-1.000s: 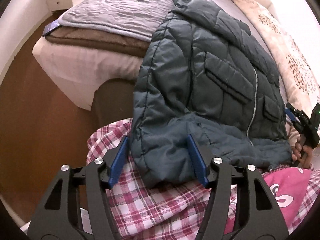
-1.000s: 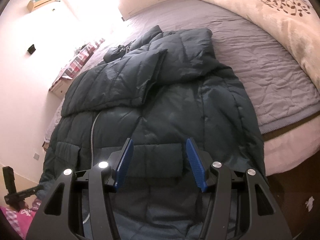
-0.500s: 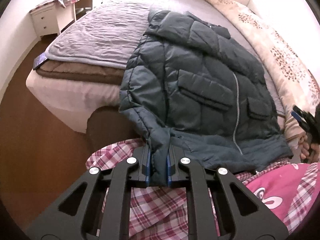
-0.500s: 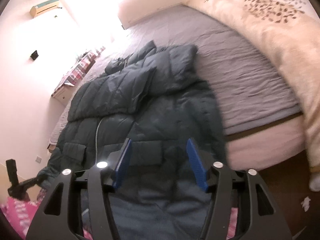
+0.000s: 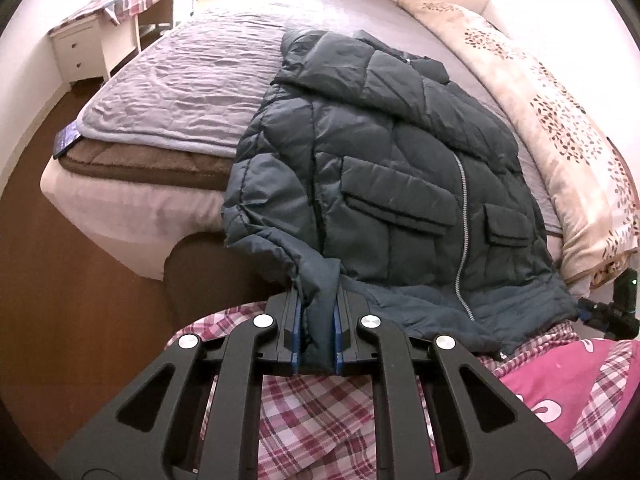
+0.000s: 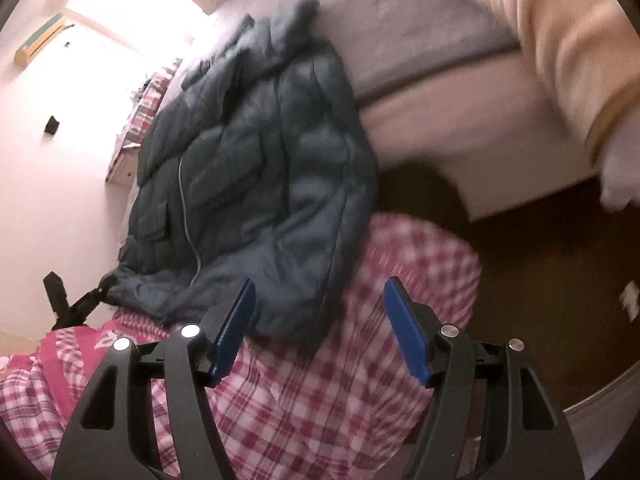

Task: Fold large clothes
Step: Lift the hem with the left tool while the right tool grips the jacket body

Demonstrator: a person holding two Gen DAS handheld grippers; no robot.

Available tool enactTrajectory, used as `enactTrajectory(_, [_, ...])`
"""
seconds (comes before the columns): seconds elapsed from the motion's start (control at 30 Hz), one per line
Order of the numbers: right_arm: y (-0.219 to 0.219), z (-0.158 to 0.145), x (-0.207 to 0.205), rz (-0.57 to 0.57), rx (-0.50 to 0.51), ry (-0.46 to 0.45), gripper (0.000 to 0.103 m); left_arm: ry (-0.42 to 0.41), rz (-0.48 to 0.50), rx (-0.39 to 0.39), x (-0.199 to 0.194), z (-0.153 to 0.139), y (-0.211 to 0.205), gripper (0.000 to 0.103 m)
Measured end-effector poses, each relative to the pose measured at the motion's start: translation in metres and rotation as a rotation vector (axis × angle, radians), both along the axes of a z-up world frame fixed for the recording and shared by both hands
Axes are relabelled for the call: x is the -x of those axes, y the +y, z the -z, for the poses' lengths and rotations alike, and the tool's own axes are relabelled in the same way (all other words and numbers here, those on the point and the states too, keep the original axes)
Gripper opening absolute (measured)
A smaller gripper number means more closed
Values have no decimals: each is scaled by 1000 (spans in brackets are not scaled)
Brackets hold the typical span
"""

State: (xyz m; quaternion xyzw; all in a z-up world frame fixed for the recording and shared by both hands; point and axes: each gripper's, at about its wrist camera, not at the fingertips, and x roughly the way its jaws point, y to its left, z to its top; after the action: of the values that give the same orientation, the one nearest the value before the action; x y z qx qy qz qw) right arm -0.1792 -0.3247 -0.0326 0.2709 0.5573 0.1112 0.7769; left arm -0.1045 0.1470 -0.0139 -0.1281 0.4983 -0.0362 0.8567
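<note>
Slate-blue quilted nylon is bunching between your left hand-held gripper (image 5: 316,328), whose blue pads are pinching the hem corner of the puffer jacket (image 5: 384,184). You're holding that corner just off the foot of the bed (image 5: 180,92), above your plaid pyjama trousers (image 5: 320,412). The jacket is lying front up along the lilac quilted cover, zipper showing, hood toward the headboard, hem spilling over the bed's end. A cream leaf-patterned duvet (image 5: 560,120) is lying alongside it. Your right hand-held gripper (image 6: 320,320) is standing spread wide, its jaws having just been opening, nothing between them but the plaid trousers below; the jacket's other hem corner is hanging just beside its left pad. That view is blurring.
</note>
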Motion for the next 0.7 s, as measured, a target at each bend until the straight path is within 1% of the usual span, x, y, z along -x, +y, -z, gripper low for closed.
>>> enactTrajectory(0.1, [9,6,-1,-20,-35,6,65,-4,-2,7,1,0,1,12])
enactTrajectory(0.13, [13,8,-3,-33,-31,10,63,-6,-4,11,2,0,2,12])
enactTrajectory(0.2, [18,12,-4,-47,-11,16,49,-11,-6,17,3,0,2,12])
enactTrajectory(0.23, [20,11,-5,-45,-6,4,46,-14,-7,19,4,0,2,12])
enactTrajectory(0.3, [19,8,-5,-36,-9,-21,30,-22,-5,21,5,-1,2,12])
enactTrajectory(0.4, [17,2,-6,-16,-28,-72,19,-44,-5,32,5,-5,3,12])
enactTrajectory(0.57, [22,-21,-10,-18,-20,-164,16,-99,3,44,6,-21,2,12])
enactTrajectory(0.7, [25,-57,-9,-29,-46,-290,16,-189,8,45,10,-47,3,12])
